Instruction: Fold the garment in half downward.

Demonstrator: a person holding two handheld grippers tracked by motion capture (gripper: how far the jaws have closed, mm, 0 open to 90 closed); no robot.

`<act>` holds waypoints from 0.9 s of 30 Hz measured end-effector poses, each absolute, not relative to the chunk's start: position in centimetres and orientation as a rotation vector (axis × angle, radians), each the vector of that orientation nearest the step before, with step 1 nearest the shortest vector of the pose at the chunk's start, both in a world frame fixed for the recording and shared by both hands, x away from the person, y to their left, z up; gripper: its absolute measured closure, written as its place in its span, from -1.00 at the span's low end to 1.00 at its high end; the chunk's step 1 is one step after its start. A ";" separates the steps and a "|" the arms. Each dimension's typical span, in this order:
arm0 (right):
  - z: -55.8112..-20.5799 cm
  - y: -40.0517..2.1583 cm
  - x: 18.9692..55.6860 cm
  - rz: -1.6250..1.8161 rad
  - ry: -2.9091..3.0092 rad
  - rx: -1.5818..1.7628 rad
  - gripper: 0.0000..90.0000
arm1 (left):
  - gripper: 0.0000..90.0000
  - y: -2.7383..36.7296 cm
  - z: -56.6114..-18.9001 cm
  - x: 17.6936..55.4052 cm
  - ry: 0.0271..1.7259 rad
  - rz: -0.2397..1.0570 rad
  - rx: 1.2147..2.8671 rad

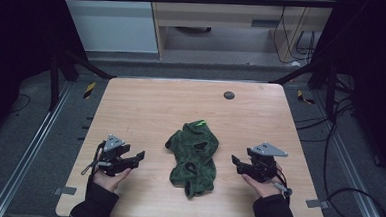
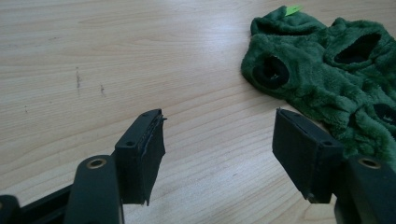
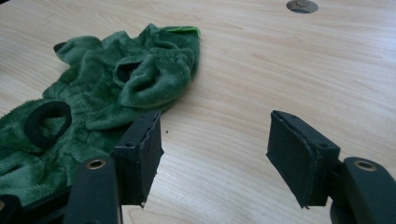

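High view: a crumpled green fleece garment (image 1: 193,156) is flanked at centre frame on the desk (image 1: 146,106).
Left gripper (image 1: 134,158) and right gripper (image 1: 236,162) are held wide open, empty; an approach and pinch seem required next.

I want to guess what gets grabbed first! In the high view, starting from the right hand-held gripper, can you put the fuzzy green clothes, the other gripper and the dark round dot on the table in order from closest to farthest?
1. Fuzzy green clothes: just beside the right hand-held gripper, mid-table.
2. Dark round dot: toward the table's far edge.
3. Left hand-held gripper: beyond the clothes, on the other side.
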State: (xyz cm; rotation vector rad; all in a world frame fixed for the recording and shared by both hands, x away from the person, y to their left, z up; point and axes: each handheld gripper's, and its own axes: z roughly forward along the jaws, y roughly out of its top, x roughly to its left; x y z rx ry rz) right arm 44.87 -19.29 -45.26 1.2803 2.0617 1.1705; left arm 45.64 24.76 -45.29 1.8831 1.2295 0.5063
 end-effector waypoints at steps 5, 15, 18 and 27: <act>-44.6 -19.1 45.4 1.170 2.040 1.263 -0.20 | -0.27 24.7 -44.6 46.0 1.219 0.499 1.872; -43.6 -18.1 46.5 1.186 2.064 1.236 -0.17 | -0.28 23.5 -43.0 47.5 1.181 0.515 1.861; -43.3 -17.6 47.0 1.178 2.066 1.238 -0.14 | -0.28 23.1 -42.6 48.0 1.168 0.518 1.864; -42.8 -16.9 48.4 1.201 2.084 1.238 -0.14 | -0.27 22.2 -42.5 49.2 1.148 0.520 1.892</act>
